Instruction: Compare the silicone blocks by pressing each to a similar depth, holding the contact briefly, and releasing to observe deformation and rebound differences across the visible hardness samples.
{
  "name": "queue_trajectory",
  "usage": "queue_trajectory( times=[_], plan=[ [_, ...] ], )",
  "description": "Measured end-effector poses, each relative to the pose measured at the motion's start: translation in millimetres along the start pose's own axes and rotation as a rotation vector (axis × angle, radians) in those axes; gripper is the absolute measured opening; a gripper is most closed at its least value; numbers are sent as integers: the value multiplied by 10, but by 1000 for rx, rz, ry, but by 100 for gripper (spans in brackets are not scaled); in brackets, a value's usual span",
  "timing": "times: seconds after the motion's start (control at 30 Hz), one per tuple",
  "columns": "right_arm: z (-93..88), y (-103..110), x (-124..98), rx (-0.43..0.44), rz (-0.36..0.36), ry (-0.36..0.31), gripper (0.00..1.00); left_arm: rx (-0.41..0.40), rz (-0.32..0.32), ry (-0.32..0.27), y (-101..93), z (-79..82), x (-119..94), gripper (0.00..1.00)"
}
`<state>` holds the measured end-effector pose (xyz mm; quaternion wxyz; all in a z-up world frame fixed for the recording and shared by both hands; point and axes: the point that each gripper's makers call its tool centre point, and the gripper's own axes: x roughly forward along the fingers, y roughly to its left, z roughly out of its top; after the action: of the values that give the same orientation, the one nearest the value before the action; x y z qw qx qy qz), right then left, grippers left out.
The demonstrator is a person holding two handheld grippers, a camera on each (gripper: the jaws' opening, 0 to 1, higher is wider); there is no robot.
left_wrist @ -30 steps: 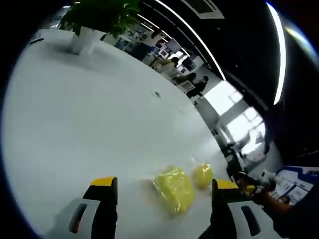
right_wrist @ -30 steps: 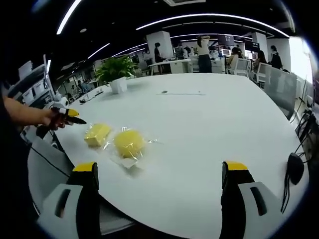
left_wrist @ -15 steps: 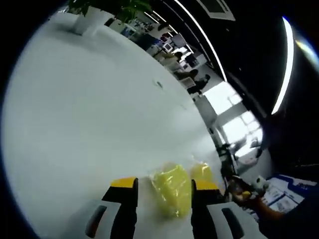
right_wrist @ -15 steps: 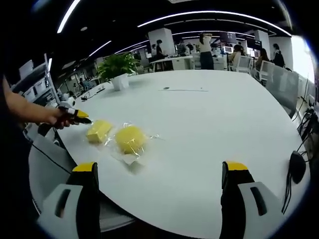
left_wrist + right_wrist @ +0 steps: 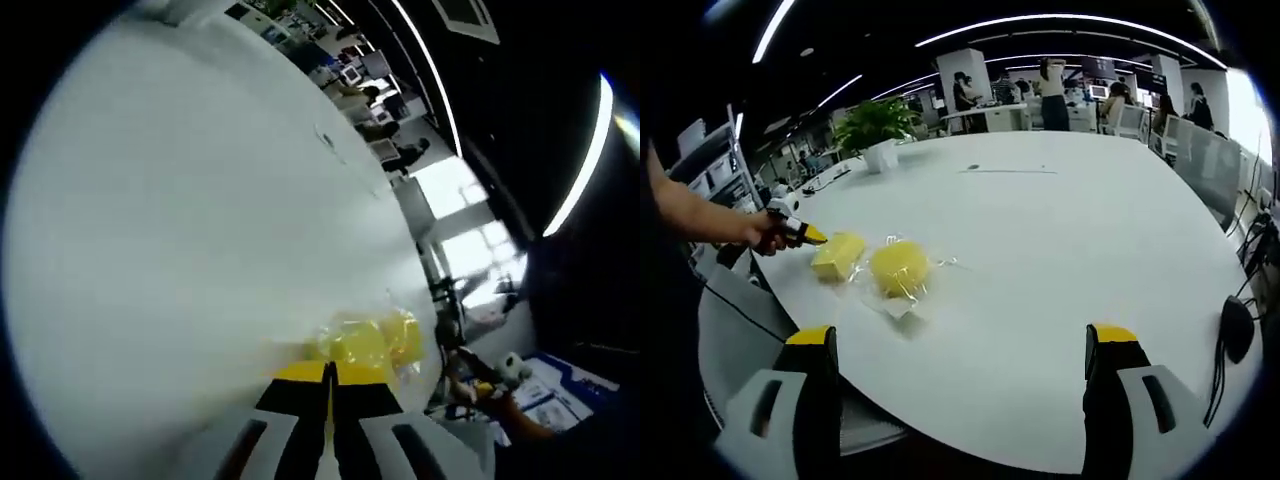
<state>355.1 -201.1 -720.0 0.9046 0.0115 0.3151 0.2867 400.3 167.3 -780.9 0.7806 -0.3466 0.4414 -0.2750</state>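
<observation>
Two yellow silicone blocks in clear plastic wrap lie on the white table (image 5: 1060, 240). In the right gripper view the squarish block (image 5: 838, 255) is on the left and the rounder block (image 5: 898, 268) just right of it. A hand holds my left gripper (image 5: 803, 234) with its yellow tips at the squarish block's left edge; I cannot tell if they touch. In the left gripper view the left gripper (image 5: 329, 384) has its jaws shut together, the squarish block (image 5: 358, 341) just ahead of them and the rounder block (image 5: 406, 333) beyond. My right gripper (image 5: 962, 345) is open over the table's near edge, holding nothing.
A potted plant (image 5: 876, 126) stands at the table's far left. A dark cable end (image 5: 1231, 336) hangs by the table's right edge. Desks, chairs and people fill the office beyond the far edge. Wide bare tabletop lies right of the blocks.
The left gripper's jaws have gone from wide open to shut together, and it has moved in low against the squarish block. The right gripper has stayed open and almost still.
</observation>
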Motion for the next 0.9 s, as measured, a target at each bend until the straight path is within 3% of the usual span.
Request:
queue_trajectory(
  times=[0.13,0.23,0.37,0.5,0.6,0.67,0.77,0.87,0.9],
  plan=[
    [31,7,43,0,4,0,97,-75,-8,-14,-69,-5,54,0],
    [41,11,61,0,5,-1,97,-60,-11,-20,-99,16,33,0],
    [34,20,81,3,6,-3,97,-52,-25,-82,-194,148,-43,0],
    [24,53,95,9,11,-4,97,41,-64,-129,-431,244,-151,0],
    [35,68,101,6,16,-9,97,109,-33,-133,-556,282,-216,0],
    [48,65,105,10,16,-15,97,201,18,-158,-566,341,-257,0],
    [70,82,109,11,23,-24,97,255,38,-138,-632,326,-306,0],
    [94,106,102,5,29,-32,97,254,58,-114,-718,300,-360,0],
    [103,114,97,4,30,-36,97,300,71,-136,-728,341,-380,0]
  ],
)
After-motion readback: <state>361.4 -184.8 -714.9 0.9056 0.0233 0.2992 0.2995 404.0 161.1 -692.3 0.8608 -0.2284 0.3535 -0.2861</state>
